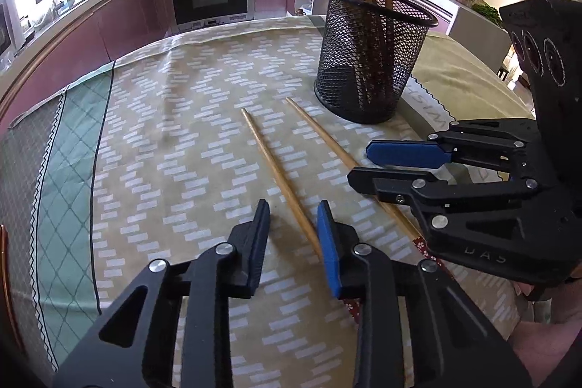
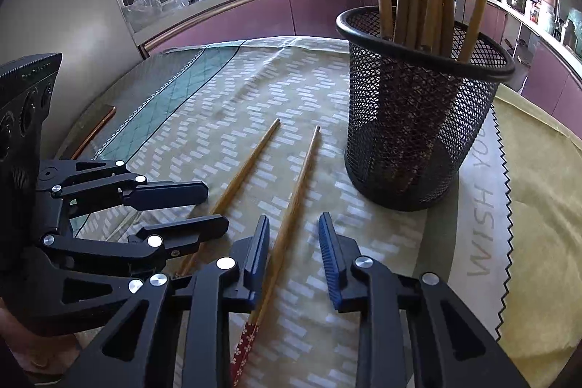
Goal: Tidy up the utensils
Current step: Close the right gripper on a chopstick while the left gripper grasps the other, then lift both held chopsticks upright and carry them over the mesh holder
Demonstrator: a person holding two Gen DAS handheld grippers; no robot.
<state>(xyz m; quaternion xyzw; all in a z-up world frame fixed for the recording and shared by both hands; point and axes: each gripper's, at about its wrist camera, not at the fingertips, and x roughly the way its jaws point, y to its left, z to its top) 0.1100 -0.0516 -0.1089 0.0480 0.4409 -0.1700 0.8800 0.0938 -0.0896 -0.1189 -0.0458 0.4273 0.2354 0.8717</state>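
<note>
The table carries a patterned tablecloth [image 1: 174, 119]; on it lie two chopsticks [image 1: 276, 177] and stands a mesh holder [image 1: 371, 60].

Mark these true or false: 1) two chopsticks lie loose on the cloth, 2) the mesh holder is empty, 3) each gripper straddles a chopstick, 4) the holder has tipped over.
1) True: two chopsticks lie on the tablecloth.
2) False: the mesh holder already holds several chopsticks.
3) True: the left gripper and the right gripper each have a chopstick between open fingers.
4) False: the holder stands upright.
</note>
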